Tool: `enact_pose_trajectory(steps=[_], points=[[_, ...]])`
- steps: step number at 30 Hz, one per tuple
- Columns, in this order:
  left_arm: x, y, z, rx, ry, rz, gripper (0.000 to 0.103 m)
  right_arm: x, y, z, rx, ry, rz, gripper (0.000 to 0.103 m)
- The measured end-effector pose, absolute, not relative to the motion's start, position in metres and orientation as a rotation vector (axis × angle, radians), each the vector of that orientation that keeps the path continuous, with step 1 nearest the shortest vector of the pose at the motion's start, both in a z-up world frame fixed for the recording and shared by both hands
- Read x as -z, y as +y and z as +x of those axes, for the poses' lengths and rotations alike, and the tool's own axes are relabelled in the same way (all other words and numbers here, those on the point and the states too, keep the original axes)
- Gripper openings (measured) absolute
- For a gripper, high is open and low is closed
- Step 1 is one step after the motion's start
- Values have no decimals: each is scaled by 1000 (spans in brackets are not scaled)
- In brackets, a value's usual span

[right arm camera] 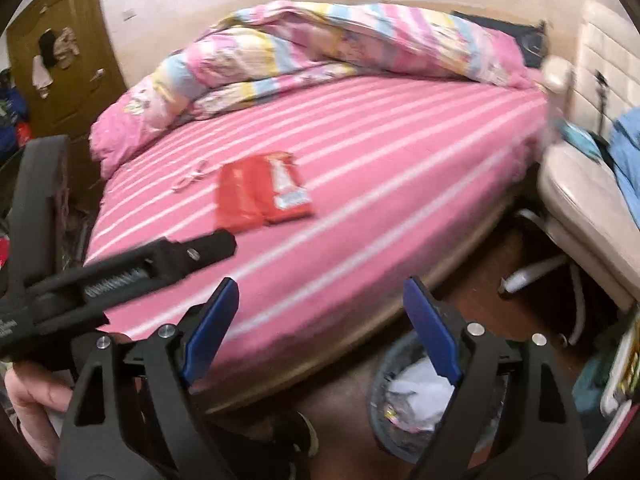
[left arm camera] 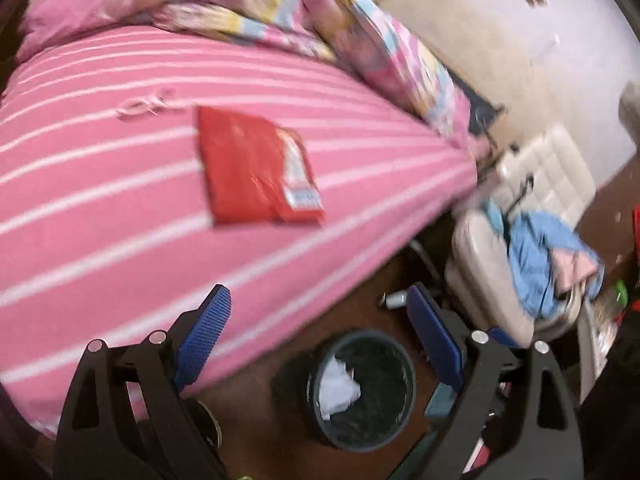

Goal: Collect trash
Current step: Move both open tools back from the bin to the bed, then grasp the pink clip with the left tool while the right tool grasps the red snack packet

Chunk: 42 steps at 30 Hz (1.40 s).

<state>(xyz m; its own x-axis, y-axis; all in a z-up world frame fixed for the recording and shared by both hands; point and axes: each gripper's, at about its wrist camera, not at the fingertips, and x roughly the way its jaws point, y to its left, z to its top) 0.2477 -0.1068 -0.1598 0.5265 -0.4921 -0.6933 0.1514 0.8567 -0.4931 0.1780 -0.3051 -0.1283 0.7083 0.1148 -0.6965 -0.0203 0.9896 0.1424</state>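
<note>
A flat red snack wrapper [left arm camera: 256, 168] lies on the pink striped bed; it also shows in the right wrist view [right arm camera: 262, 192]. A dark round trash bin [left arm camera: 360, 390] with white crumpled paper inside stands on the floor by the bed, also in the right wrist view [right arm camera: 412, 396]. My left gripper [left arm camera: 318, 312] is open and empty, above the bed edge and the bin. My right gripper [right arm camera: 320, 304] is open and empty, over the bed's near edge. The left gripper's body [right arm camera: 120, 276] crosses the right view at left.
A rumpled pastel quilt [right arm camera: 320, 48] lies along the far side of the bed. A cream chair [left arm camera: 532, 216] with blue clothes stands right of the bed. A small pale cord-like item [right arm camera: 192, 178] lies left of the wrapper. A wooden door [right arm camera: 60, 60] is far left.
</note>
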Motion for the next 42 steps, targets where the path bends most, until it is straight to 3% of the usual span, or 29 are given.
enact_pose_trajectory(steps=[10,27,29,31,36,40,42], points=[[151,-29,313,318,935,-368,87,126,-215,247,-172,802,35,84],[210,6,460,338,989,-111,86,209,-156,406,-95,963,-88,84],[219,2,474,348,1015,-75,84,218,-156,416,-75,979,-106,83],[229,-1,484,351,1047,-55,72,229,-158,427,-55,1000,-113,83],[244,-20,498,390,1067,16,67,243,-163,439,-41,1012,-144,81],[250,-34,502,420,1070,72,44,248,-168,444,-42,1005,-125,77],[251,-37,504,417,1068,72,37,247,-170,444,-31,992,-114,67]])
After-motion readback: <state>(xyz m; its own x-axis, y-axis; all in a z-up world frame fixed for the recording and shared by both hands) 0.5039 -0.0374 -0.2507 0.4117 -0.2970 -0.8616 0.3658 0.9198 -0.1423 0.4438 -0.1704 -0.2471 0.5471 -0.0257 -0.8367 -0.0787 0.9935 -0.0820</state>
